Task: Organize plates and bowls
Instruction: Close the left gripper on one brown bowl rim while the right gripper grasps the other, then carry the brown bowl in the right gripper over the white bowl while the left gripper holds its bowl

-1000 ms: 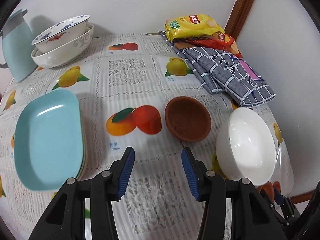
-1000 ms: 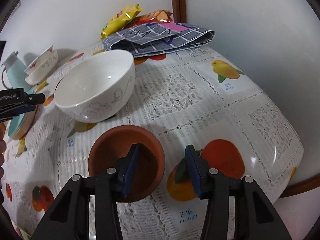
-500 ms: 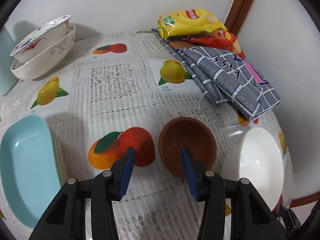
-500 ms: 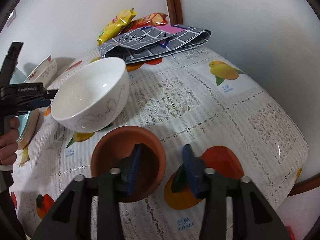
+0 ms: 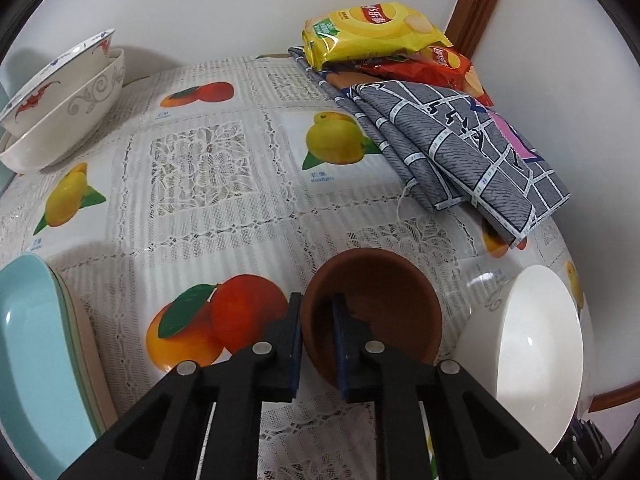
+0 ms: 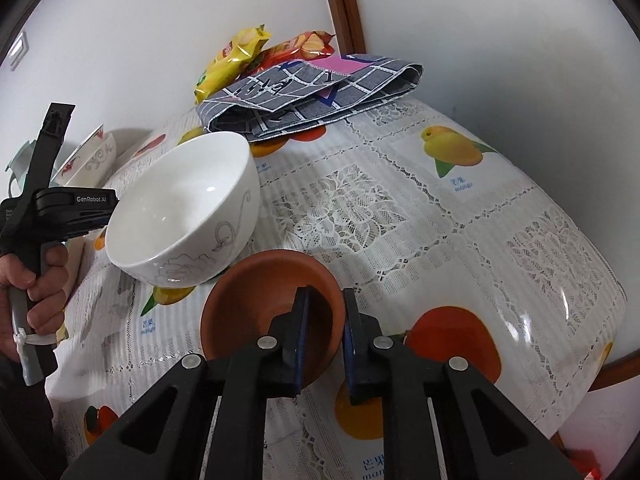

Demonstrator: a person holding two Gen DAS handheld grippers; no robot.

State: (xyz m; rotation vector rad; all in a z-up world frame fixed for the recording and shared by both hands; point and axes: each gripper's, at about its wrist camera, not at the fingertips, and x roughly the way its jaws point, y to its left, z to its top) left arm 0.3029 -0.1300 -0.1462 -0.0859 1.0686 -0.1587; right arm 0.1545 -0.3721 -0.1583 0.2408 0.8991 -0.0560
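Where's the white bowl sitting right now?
The white bowl sits on the tablecloth beside the brown bowl: left of it in the right wrist view, right of it in the left wrist view, before the folded grey cloth.

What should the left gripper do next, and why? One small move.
Probably lift the brown bowl straight up: the left gripper is shut on its rim, one finger inside, one outside, and the white bowl sits close beside it, so sliding sideways risks a bump.

Table under fruit-print lace cloth (image 5: 200, 168). On it: brown bowl (image 5: 384, 300), white bowl (image 5: 532, 352), blue plates (image 5: 32, 360), nested patterned bowls (image 5: 68, 112). At far corner, folded grey checked cloth (image 5: 460, 148) under snack packets (image 5: 372, 28).
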